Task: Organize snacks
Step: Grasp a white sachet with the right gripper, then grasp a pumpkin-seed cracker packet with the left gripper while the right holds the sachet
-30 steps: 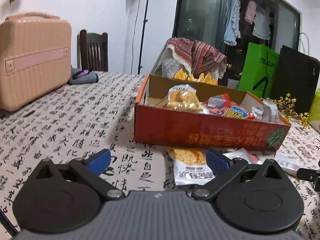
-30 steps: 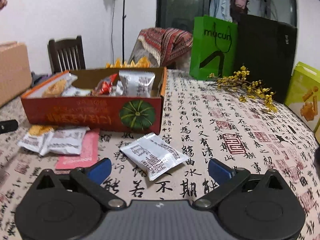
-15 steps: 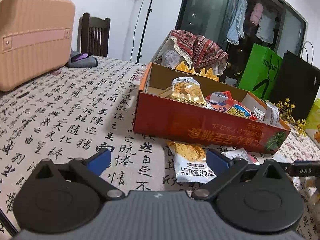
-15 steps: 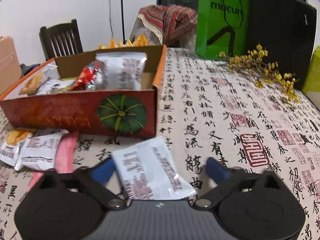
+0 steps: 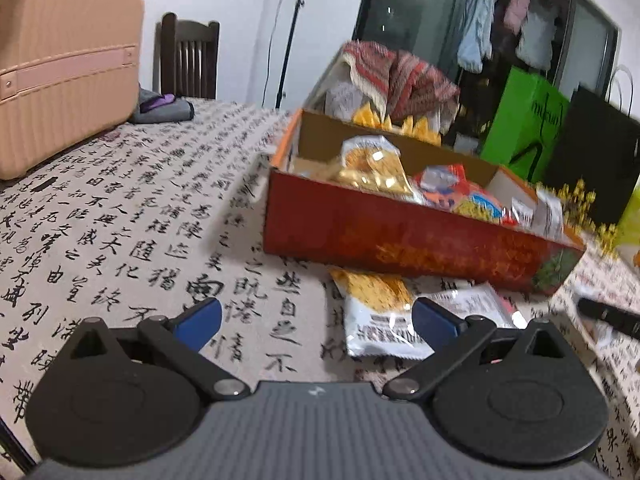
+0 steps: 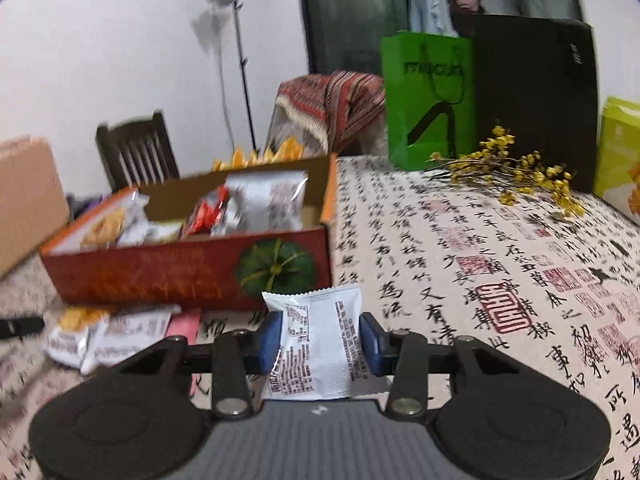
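A red cardboard box (image 5: 400, 240) with a pumpkin print holds several snack packets; it also shows in the right wrist view (image 6: 168, 268). My right gripper (image 6: 320, 338) is shut on a white snack packet (image 6: 316, 340) and holds it above the table, in front of the box's right end. My left gripper (image 5: 316, 320) is open and empty, low over the table before the box. A yellow-and-white chip packet (image 5: 376, 316) and a silver packet (image 5: 476, 304) lie on the cloth by its right finger. Loose packets (image 6: 100, 332) and a pink packet (image 6: 184, 324) lie left of the right gripper.
A pink suitcase (image 5: 60, 68) stands at the table's far left beside a wooden chair (image 5: 184, 60). A green bag (image 6: 424, 96), a black bag (image 6: 536, 92) and yellow flowers (image 6: 516, 168) stand at the back right. A black gripper tip (image 5: 608, 312) shows at the right.
My right gripper closed on the white packet and lifted it off the table. My left gripper drifted slightly and stayed open.
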The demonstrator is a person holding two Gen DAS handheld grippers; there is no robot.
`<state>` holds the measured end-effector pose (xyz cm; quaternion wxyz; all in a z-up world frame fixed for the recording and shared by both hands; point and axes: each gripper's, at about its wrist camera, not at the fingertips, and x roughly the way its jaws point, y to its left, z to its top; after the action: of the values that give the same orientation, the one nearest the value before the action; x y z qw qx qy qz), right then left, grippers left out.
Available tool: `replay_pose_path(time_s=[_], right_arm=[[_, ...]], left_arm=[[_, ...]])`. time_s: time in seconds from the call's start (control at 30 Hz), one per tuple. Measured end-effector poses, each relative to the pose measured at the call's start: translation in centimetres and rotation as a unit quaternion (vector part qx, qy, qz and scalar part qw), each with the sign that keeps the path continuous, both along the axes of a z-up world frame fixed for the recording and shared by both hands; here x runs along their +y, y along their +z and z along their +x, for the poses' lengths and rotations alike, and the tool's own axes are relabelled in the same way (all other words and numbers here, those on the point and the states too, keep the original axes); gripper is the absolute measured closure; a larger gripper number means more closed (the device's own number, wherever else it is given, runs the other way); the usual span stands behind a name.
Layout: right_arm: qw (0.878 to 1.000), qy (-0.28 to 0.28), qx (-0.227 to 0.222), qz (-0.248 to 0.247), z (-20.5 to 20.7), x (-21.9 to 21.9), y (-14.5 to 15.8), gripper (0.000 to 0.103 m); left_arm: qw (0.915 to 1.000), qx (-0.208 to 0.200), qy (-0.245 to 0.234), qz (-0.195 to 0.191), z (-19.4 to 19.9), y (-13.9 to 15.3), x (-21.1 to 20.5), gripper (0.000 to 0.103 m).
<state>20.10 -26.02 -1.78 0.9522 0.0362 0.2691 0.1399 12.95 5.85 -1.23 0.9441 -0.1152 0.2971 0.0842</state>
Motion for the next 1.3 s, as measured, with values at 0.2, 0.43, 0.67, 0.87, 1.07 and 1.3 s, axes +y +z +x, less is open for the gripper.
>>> replay_pose_path(time_s=[0.2, 0.43, 0.67, 0.87, 1.07, 1.3], right_arm=[[0.999, -0.006, -0.009, 0.046, -0.1, -1.6, 0.1, 0.062], [0.998, 0.002, 0.008, 0.067, 0.3, -2.2, -0.1, 0.062], [0.996, 0.011, 0.017, 0.088, 0.4, -2.7, -0.3, 0.062], [0.995, 0.018, 0.009, 0.093, 0.2, -2.6, -0.1, 0.062], [0.995, 0.017, 0.006, 0.097, 0.1, -2.7, 0.0, 0.062], [0.994, 0.025, 0.000, 0.103, -0.1, -2.7, 0.1, 0.061]], left_arm=[[0.9990, 0.019, 0.017, 0.037, 2.3, 0.3, -2.2, 0.000], [0.9974, 0.051, 0.031, 0.040, 5.8, -0.8, -4.4, 0.000], [0.9949, 0.064, 0.047, 0.062, 6.3, -1.4, -5.0, 0.001], [0.9946, 0.058, 0.050, 0.070, 5.6, -1.0, -5.0, 0.051], [0.9949, 0.046, 0.043, 0.079, 4.7, -0.7, -5.4, 0.053], [0.9955, 0.026, 0.049, 0.077, 3.5, 0.0, -4.7, 0.052]])
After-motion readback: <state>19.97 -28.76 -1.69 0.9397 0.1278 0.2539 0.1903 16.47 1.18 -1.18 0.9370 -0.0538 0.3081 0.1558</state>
